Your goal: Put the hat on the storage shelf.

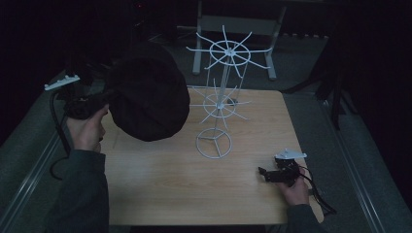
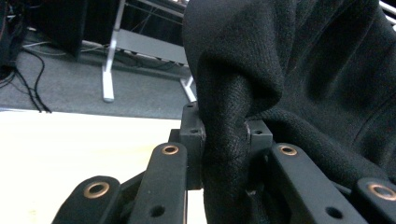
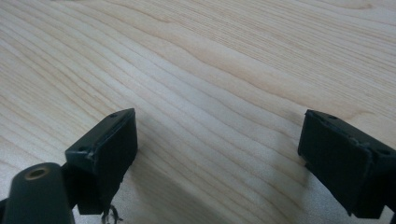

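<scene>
1. Left gripper point(image 2: 224, 135): black jaws, brass-ringed pivots, small screw holes; grey three-cornered plate at 12 o'clock.
2. Right gripper point(image 1: 265, 174): black, same plate, black cable at 4 o'clock.
3. Dark grey sleeves point(image 1: 82, 194).

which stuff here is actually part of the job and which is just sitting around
In use:
black knit hat, pinched in the shut left gripper
white wire rack, standing next to the hat

Lying about:
right gripper, open, resting on the wooden table
metal frame behind the table

Your hat point(image 1: 148, 97) — black, knit, soft — hangs clear above the table's left side, just left of the white rack, a bunched fold pinched along its edge.
</scene>
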A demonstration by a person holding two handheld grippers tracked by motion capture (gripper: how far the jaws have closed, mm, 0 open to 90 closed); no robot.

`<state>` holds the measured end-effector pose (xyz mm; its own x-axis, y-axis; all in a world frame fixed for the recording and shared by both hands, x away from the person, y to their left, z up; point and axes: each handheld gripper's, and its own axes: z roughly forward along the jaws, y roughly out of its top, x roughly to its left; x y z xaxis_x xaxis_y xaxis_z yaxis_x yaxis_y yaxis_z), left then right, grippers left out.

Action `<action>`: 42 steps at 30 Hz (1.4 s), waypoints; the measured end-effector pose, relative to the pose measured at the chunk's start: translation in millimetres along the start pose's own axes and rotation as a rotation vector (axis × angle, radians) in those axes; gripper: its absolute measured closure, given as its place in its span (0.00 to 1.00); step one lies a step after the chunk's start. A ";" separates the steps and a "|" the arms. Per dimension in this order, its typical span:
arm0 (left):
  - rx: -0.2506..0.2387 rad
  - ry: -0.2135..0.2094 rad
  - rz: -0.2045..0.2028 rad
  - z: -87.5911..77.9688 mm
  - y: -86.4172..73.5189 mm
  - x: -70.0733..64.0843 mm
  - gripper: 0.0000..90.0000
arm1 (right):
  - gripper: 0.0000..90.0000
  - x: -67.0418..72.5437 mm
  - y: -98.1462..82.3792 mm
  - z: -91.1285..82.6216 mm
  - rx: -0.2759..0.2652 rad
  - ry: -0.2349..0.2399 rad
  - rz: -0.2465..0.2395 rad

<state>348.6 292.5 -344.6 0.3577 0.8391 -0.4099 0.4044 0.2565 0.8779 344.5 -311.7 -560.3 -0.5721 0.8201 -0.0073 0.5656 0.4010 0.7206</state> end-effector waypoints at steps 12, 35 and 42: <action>-0.034 -0.047 -0.028 -1.1 3.4 2.1 0.85 | 0.13 0.0 0.0 0.0 0.000 0.000 0.000; -0.071 -0.115 -0.053 2.6 8.6 1.5 0.85 | 0.13 0.0 0.1 0.0 0.001 0.000 0.001; -0.092 -0.152 -0.077 3.0 9.5 1.9 0.85 | 0.13 0.0 0.1 0.0 0.000 0.000 0.000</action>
<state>355.6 295.1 -337.8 0.4545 0.7352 -0.5029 0.3590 0.3655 0.8588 344.5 -311.7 -560.2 -0.5720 0.8203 -0.0071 0.5659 0.4009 0.7204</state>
